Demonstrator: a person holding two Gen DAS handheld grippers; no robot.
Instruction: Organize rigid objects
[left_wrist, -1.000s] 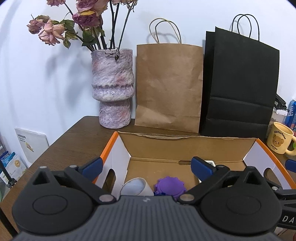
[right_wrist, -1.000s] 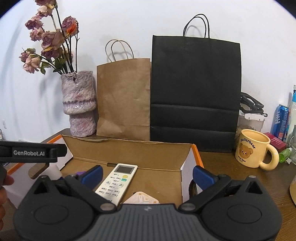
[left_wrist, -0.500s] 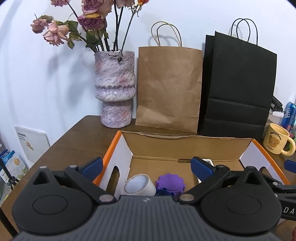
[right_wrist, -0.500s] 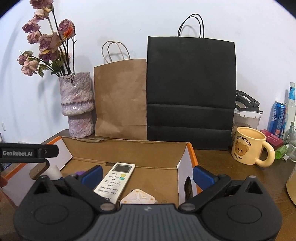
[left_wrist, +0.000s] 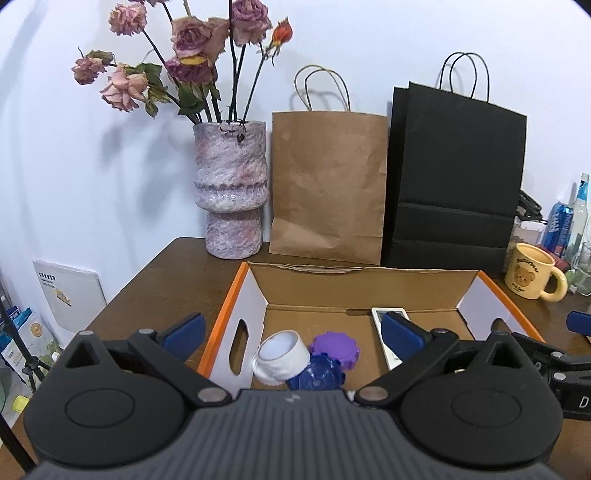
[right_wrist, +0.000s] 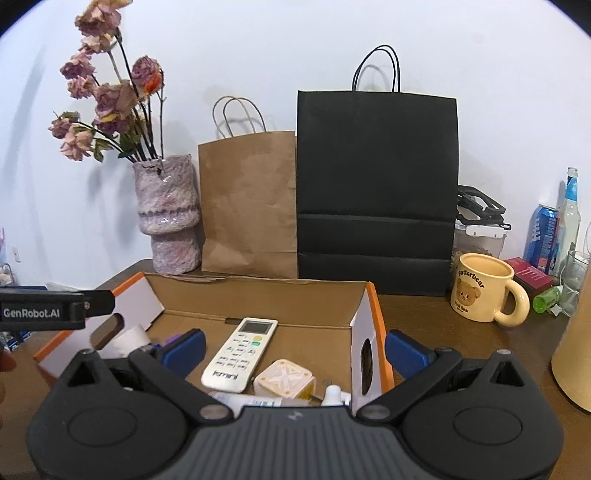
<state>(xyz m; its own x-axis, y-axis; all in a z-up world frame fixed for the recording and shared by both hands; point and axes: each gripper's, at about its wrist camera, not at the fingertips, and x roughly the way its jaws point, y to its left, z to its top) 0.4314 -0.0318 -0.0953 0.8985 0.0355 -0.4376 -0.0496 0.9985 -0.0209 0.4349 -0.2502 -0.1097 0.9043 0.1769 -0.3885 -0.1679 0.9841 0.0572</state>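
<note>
An open cardboard box (left_wrist: 369, 284) with orange edges sits on the wooden table. In the left wrist view it holds a white roll (left_wrist: 282, 354), a purple toothed lid (left_wrist: 334, 349), a blue toothed piece (left_wrist: 317, 376) and a white remote (left_wrist: 380, 314). In the right wrist view the box (right_wrist: 258, 299) shows the remote (right_wrist: 240, 354), a cream cube (right_wrist: 284, 378) and a small white bottle (right_wrist: 334, 393). My left gripper (left_wrist: 291, 330) hovers open and empty over the box's left end. My right gripper (right_wrist: 295, 349) is open and empty over its right end.
Behind the box stand a mottled vase (left_wrist: 231, 199) of dried roses, a brown paper bag (left_wrist: 328, 184) and a black paper bag (left_wrist: 454, 184). A yellow bear mug (right_wrist: 484, 291), a can (right_wrist: 545, 236) and a bottle (right_wrist: 570, 221) crowd the right side. The table's edge drops off at the left.
Both grippers have drawn back and up from the box, so more of its contents shows. Both stayed open and empty.
</note>
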